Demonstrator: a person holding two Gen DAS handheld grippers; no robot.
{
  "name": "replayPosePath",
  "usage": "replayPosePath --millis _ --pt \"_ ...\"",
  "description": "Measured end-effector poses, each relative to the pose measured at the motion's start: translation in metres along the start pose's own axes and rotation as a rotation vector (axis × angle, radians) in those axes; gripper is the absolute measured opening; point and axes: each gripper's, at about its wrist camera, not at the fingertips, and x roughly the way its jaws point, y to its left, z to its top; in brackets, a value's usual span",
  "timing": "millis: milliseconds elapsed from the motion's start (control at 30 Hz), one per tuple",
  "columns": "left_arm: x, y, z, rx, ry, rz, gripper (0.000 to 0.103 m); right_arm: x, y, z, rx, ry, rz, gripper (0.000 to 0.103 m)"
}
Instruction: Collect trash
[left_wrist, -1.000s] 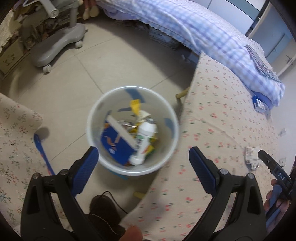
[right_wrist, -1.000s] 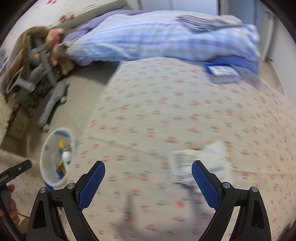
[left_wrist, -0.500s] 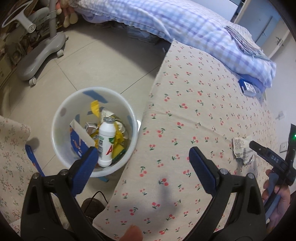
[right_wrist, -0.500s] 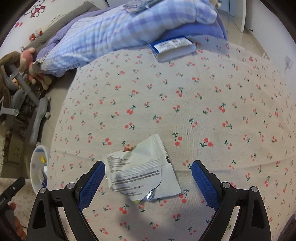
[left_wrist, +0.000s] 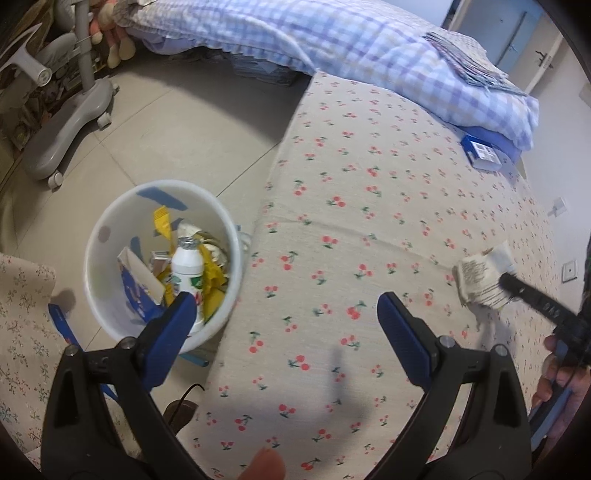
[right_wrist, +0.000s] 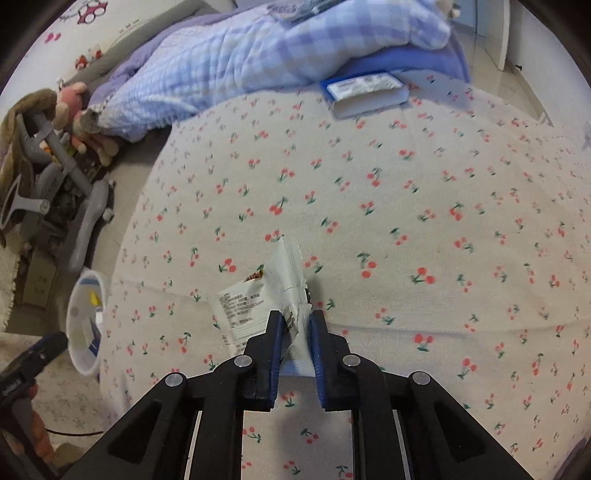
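Observation:
A crumpled white snack wrapper (right_wrist: 275, 291) lies on the cherry-print bed sheet (right_wrist: 406, 206). My right gripper (right_wrist: 296, 321) is shut on the wrapper's near edge, which folds up between the blue pads. In the left wrist view the same wrapper (left_wrist: 480, 277) shows at far right with the right gripper's black finger on it. My left gripper (left_wrist: 286, 314) hangs open with nothing between its fingers, over the bed's edge beside a white trash bin (left_wrist: 107, 221). The bin holds a white bottle (left_wrist: 188, 269), a blue carton and yellow wrappers.
A blue-and-white box (right_wrist: 365, 92) lies at the far end of the bed, next to a checked blue quilt (right_wrist: 258, 55). A grey chair base (left_wrist: 66, 122) stands on the tiled floor beyond the bin. A flower-print cloth (left_wrist: 22, 332) sits at lower left.
My right gripper has come down over the wrapper and shut on it, crumpling it upward. The left gripper has drifted from above the bin toward the bed, still open.

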Motion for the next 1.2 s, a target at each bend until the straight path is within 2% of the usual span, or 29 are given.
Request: replayPosePath --millis 200,267,467,633,800,967,1200 --pt "0.004 -0.046 0.011 0.103 0.011 -0.043 0.098 -0.048 -0.058 0.002 0.141 -0.118 -0.017 0.014" --pt "0.006 -0.068 0.021 0.154 -0.004 -0.033 0.098 -0.063 -0.085 0.004 0.197 -0.167 -0.047 0.014" --pt "0.028 -0.153 0.057 0.395 -0.061 0.037 0.098 -0.089 -0.156 0.004 0.363 -0.25 -0.09 0.014" --pt "0.059 -0.232 0.095 0.559 -0.126 0.026 0.096 -0.091 -0.202 0.006 0.446 -0.248 -0.06 0.014" --pt "0.085 -0.29 0.127 0.674 -0.174 -0.001 0.093 -0.084 -0.228 0.011 0.477 -0.24 -0.039 0.014" --pt "0.108 -0.322 0.149 0.761 -0.2 -0.016 0.09 -0.077 -0.242 0.018 0.501 -0.235 0.001 0.014" --pt "0.143 -0.347 0.159 0.851 -0.2 -0.038 0.089 -0.061 -0.244 0.026 0.501 -0.205 0.022 0.014"
